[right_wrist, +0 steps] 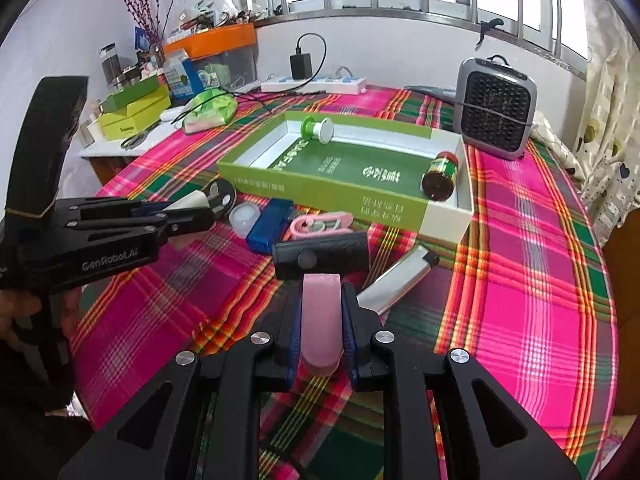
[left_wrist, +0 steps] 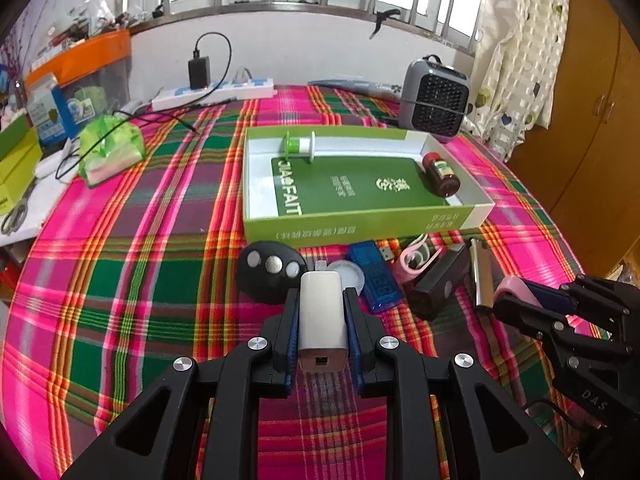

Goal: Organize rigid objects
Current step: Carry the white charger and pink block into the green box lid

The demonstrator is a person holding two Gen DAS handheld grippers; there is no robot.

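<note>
My left gripper [left_wrist: 321, 300] is shut on a white charger block [left_wrist: 323, 320], held above the plaid cloth. My right gripper [right_wrist: 322, 292] is shut on a pink oblong piece [right_wrist: 322, 320]; it shows at the right edge of the left wrist view [left_wrist: 516, 292]. The open green box [left_wrist: 360, 222] holds a green-and-white spool [left_wrist: 300, 146] and a brown bottle [left_wrist: 441, 174]. In front of the box lie a black remote [left_wrist: 270, 270], a white cap [left_wrist: 350, 274], a blue USB stick [left_wrist: 374, 276], a pink clip [left_wrist: 414, 262], a black block [right_wrist: 320, 256] and a silver lighter [right_wrist: 400, 276].
A grey heater [left_wrist: 434, 98] stands behind the box at the right. A power strip [left_wrist: 216, 92] with a black charger and cables lies at the back. A green tissue pack [left_wrist: 110, 150] and yellow-green boxes [right_wrist: 134, 114] sit at the left. A person's hand [right_wrist: 16, 320] holds the left gripper.
</note>
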